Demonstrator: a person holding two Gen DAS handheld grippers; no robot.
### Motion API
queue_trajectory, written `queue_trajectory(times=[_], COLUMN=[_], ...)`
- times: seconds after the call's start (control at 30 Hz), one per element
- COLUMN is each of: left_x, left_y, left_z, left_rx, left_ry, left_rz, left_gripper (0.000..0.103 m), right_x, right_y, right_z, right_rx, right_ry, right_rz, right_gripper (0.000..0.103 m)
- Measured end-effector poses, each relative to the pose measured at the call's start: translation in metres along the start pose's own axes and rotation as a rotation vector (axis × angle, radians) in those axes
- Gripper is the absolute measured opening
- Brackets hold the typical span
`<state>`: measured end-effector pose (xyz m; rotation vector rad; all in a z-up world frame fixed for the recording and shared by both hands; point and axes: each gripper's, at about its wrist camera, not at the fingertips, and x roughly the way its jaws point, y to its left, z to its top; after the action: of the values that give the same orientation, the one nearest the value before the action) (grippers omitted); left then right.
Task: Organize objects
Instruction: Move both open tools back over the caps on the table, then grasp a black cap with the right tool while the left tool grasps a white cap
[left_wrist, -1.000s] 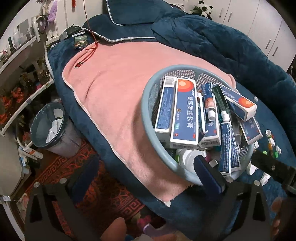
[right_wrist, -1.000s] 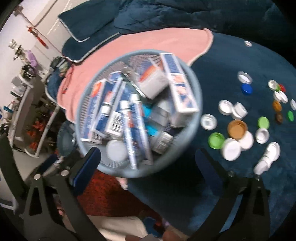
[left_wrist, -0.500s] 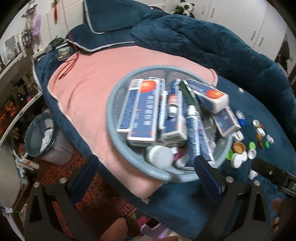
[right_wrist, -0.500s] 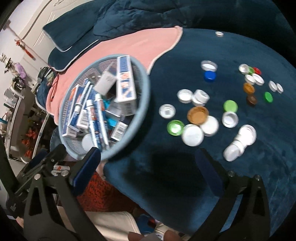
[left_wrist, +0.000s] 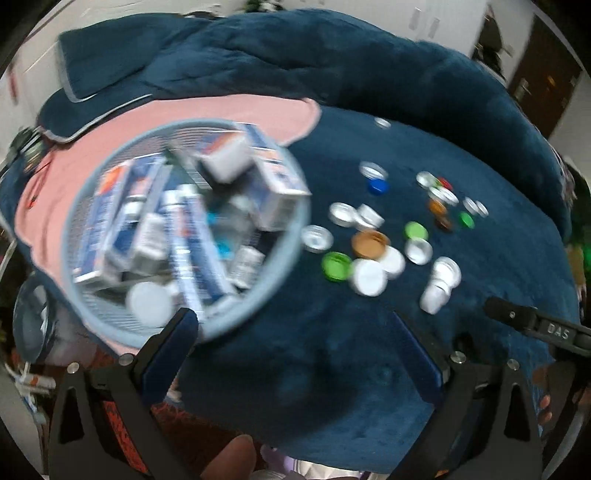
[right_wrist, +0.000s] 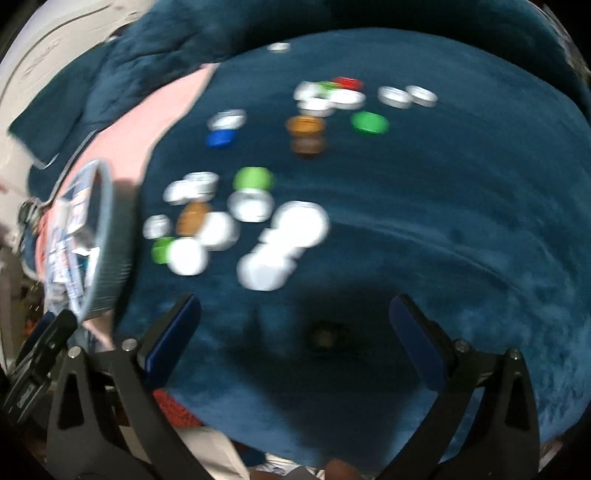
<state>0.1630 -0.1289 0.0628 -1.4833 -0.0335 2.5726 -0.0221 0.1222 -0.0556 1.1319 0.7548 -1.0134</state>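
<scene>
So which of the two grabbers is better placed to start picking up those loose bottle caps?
Probably the right gripper: it is open and the bottle caps lie just ahead of its fingers. The left gripper, also open, faces the gap between basket and caps.

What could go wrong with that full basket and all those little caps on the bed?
The basket is heaped with boxes, sitting on soft bedding near the edge, so it might tip and spill. The loose caps lie crowded together, so an open gripper could knock neighbours away or off the blue blanket.

dim, motion-blurred fisheye views, dark corners
</scene>
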Motion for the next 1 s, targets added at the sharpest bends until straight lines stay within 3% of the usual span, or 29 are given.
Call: queue_trajectory(times=[0.27, 0.47, 0.53, 0.6, 0.67, 0.7, 1.0], left_x=[0.020, 0.035, 0.038, 0.042, 0.046, 0.048, 0.082], left_y=[-0.038, -0.046, -0.046, -0.047, -0.050, -0.052, -0.109], left_z=[-0.005, -0.010, -0.011, -0.011, -0.010, -0.010, -0.009], left_rx=[0.067, 0.089, 0.092, 0.095, 0.099, 0.103, 0.233], left_ry=[0.055, 0.091, 0.099, 0.103, 0.107, 0.108, 0.104], left_rz=[-0.030, -0.016, -0.016, -0.018, -0.023, -0.029, -0.070], left_gripper=[0.102, 0.102, 0.102, 0.102, 0.102, 0.102, 0.099], right_x=[0.013, 0.031, 0.040, 0.050, 0.054, 0.052, 0.027], right_y=[-0.039, -0.011, -0.004, 0.000, 0.001, -0.001, -0.058], right_z=[-0.016, -0.028, -0.030, -0.033, -0.034, -0.033, -0.009], right_rx=[0.016, -0.159, -0.211, -0.244, -0.274, -0.273, -0.093], right_ry=[0.049, 0.072, 0.084, 0.117, 0.115, 0.109, 0.041], right_rz=[-0.027, -0.045, -0.057, -0.059, -0.099, -0.094, -0.055], right_gripper=[0.103, 0.101, 0.095, 0.061, 0.038, 0.031, 0.030])
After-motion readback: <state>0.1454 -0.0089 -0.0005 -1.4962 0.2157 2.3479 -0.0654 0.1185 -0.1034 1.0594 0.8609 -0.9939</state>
